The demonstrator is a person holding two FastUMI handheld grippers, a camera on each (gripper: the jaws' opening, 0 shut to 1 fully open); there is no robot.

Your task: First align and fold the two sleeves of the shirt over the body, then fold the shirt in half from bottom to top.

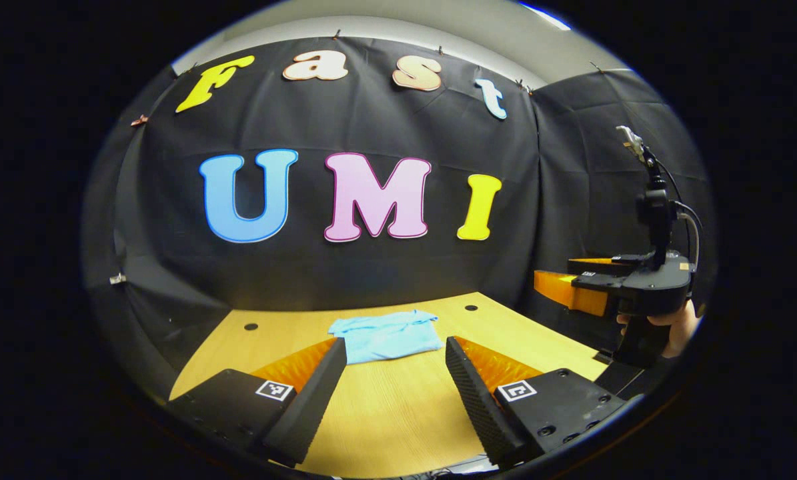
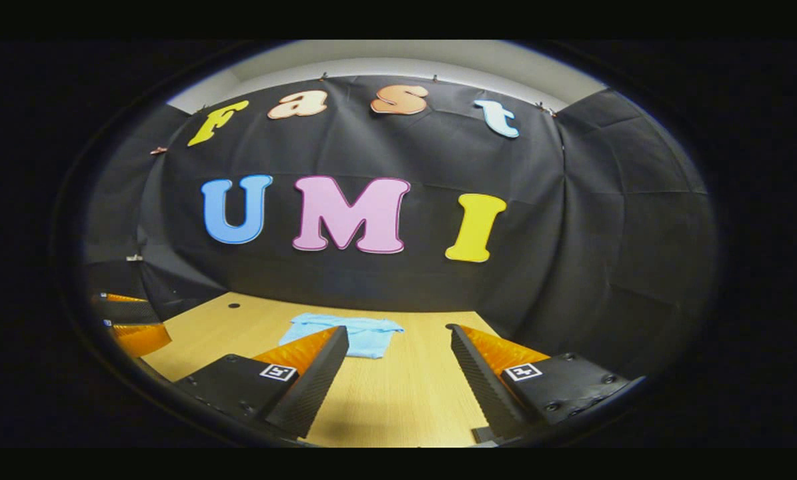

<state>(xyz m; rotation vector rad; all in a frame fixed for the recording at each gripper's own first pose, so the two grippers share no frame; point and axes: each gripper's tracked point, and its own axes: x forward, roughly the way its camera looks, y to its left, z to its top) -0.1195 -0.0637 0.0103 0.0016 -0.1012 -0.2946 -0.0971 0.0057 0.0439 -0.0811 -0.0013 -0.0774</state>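
My left hand-held gripper [image 1: 391, 373] and right hand-held gripper [image 2: 398, 363] hung wide, empty; the shirt [image 1: 386, 335] lay ahead on the desk [image 1: 398, 413], long axis crosswise, nearer neither.

— Where does the shirt [image 1: 386, 335] lie from my left tool [image 1: 391, 363]?

— On the bench [image 1: 398, 413], straight ahead, just past my fingertips and nearly centred between them. The booth wall stands behind it.

— And from my right tool [image 2: 398, 353]?

— Ahead too, but shifted left, its near edge partly hidden behind my left finger [image 2: 308, 383].

— My other tool?

— In the left gripper view it hangs far right, above the bench's edge, held by my hand [image 1: 671, 327].
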